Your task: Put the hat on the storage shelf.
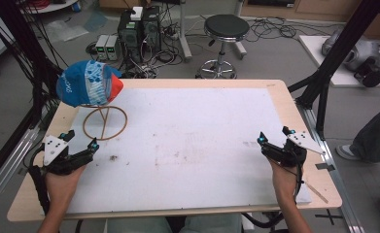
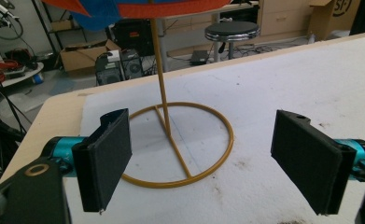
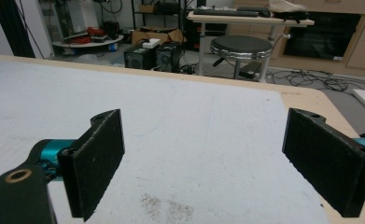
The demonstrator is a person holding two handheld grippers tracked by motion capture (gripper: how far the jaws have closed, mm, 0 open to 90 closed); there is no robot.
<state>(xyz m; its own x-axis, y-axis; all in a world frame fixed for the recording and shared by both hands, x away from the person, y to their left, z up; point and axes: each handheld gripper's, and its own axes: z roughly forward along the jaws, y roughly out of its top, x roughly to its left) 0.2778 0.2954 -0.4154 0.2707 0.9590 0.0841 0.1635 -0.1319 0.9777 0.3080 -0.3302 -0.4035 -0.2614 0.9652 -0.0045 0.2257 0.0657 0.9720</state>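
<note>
The cap (image 1: 88, 83) on its upright stand (image 2: 160, 70) is found just ahead of the left gripper (image 1: 83, 145), whose jaws are spread wide and empty.

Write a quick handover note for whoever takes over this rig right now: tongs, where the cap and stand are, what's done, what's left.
Left tongs: open, holding nothing, low over the mat, pointed at the stand's ring base.
Right tongs: open, holding nothing, at the mat's right side.
The blue and orange cap sits on top of the gold wire stand at the table's far left.
Done: nothing gripped.
Left: probably take the cap off; the left tongs are nearer.
</note>
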